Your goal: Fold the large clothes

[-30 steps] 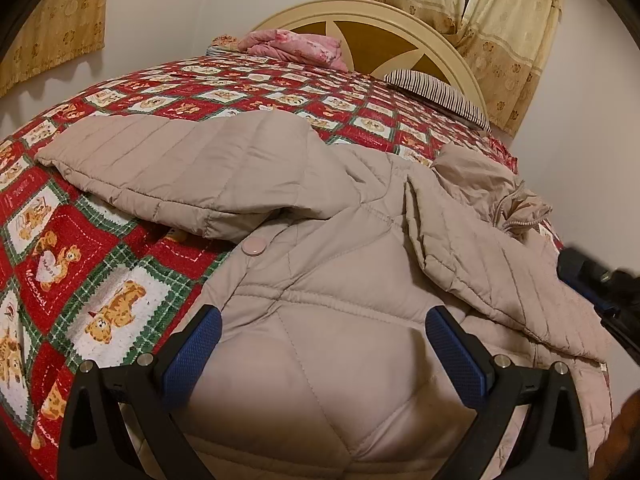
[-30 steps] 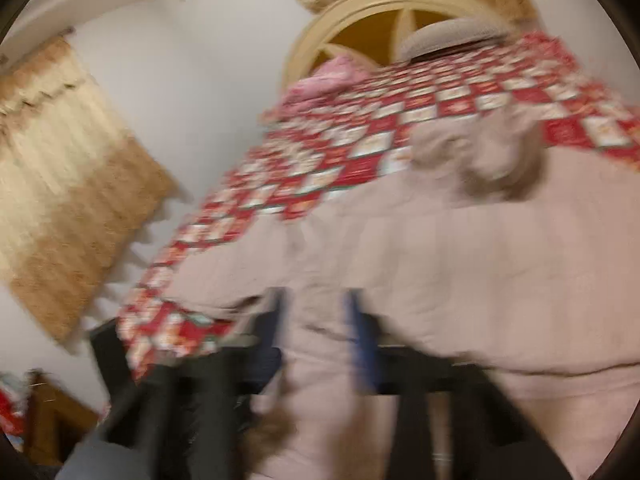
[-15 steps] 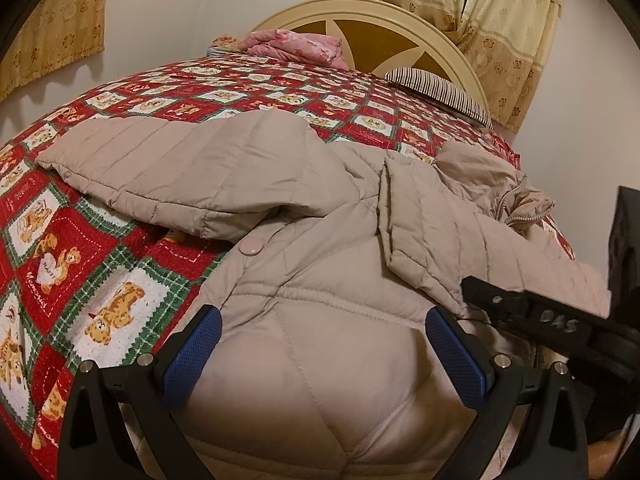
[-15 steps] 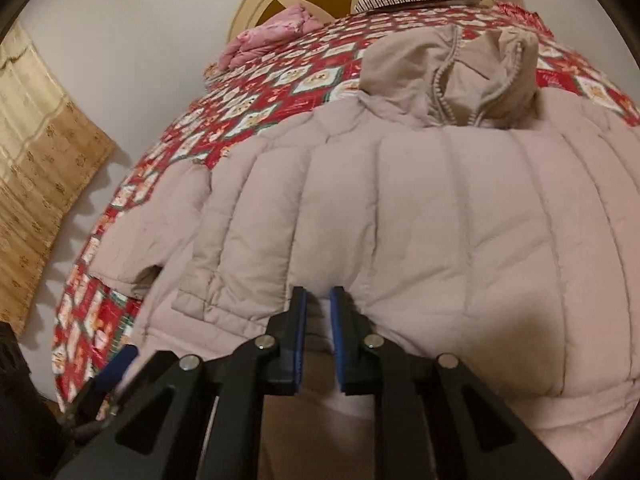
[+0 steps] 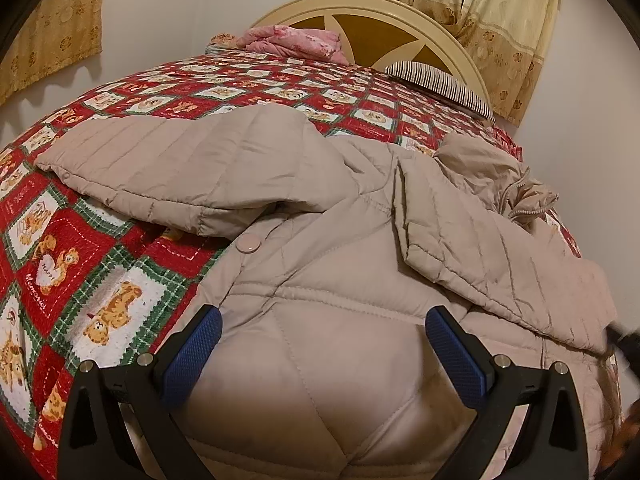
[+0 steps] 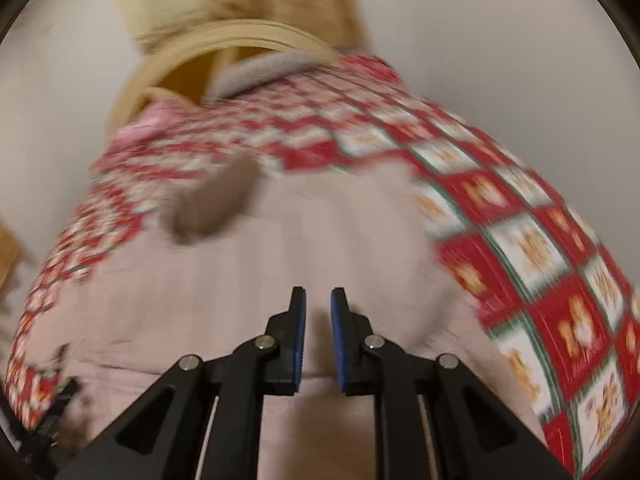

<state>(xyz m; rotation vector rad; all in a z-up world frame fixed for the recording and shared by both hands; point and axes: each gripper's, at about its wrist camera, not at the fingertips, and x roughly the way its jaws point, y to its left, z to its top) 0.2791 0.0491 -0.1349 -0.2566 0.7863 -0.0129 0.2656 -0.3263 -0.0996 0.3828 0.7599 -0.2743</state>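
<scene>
A beige quilted puffer jacket [image 5: 320, 272] lies spread on the bed, one sleeve [image 5: 168, 164] stretched out to the left and the other sleeve [image 5: 480, 248] folded across its body. Its hood [image 5: 500, 176] is bunched at the far right. My left gripper [image 5: 322, 340] is open wide, just above the jacket's lower body, holding nothing. My right gripper [image 6: 318, 320] hovers over the jacket [image 6: 280, 264] in the blurred right wrist view, its jaws close together with a narrow gap and nothing between them.
A red and green patchwork quilt [image 5: 100, 272] with bear pictures covers the bed. A striped pillow [image 5: 436, 80] and a pink blanket [image 5: 292, 40] lie by the cream headboard [image 5: 360, 12]. Yellow curtains [image 5: 508, 16] hang behind. The bed's right edge drops off near the wall.
My right gripper has swung away to the right and out of the left wrist view, its own view now blurred. The folded sleeve stays on the jacket. My left gripper has not moved.
</scene>
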